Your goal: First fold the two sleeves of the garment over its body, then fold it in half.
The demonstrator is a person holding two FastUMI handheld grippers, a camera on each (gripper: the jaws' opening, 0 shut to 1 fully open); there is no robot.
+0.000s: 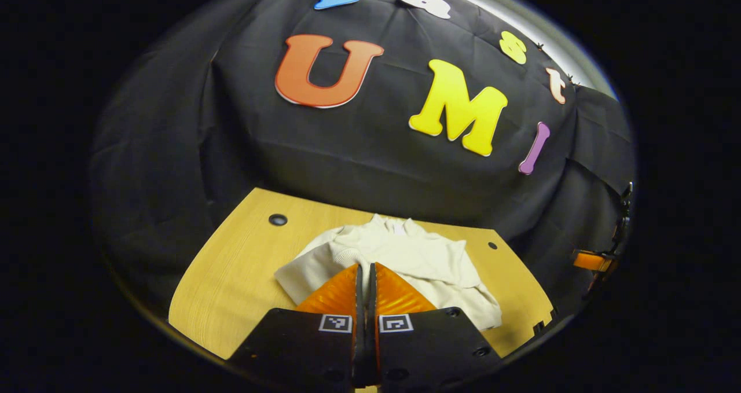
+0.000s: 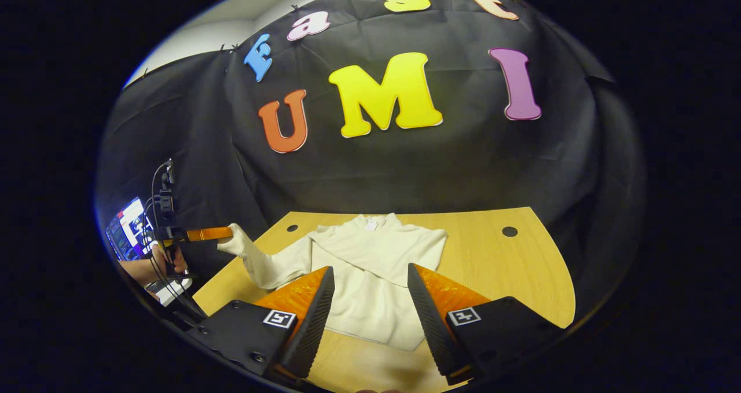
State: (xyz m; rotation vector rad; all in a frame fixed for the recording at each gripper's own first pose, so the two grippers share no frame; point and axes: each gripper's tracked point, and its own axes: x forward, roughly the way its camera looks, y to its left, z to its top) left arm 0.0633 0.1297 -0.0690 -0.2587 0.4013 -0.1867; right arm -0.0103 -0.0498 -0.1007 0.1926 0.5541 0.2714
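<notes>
A cream sweater [image 2: 370, 277] is laid flat on the wooden counter [image 2: 509, 277], collar toward the booth's back wall and hem toward the near edge. In the right gripper view the sleeve on the sweater's right side [image 2: 422, 248] appears already folded across the body, while the other sleeve [image 2: 260, 263] is stretched out and lifted off the counter toward the left.

That sleeve's cuff [image 2: 231, 238] is seen meeting the tips of the left gripper [image 2: 217, 234], which is held by a hand [image 2: 173, 260] off the counter's left edge. In the left gripper view the jaws are pressed together, and a fold of cream fabric [image 1: 353, 258] appears to run into them at the tips; it is judged that the cuff is pinched there, though the contact itself is hidden by the fingers [image 1: 333, 294].

The right gripper [image 2: 370, 300] is held above the near part of the sweater with its jaws spread wide and nothing between them.

The coming move is judged to turn on the sleeve's long axis: it runs from the shoulder outward and to the left, so the cuff must be carried rightward, back over the chest. The left gripper is the nearer one and already has the sleeve; the halving fold is not yet begun.
</notes>
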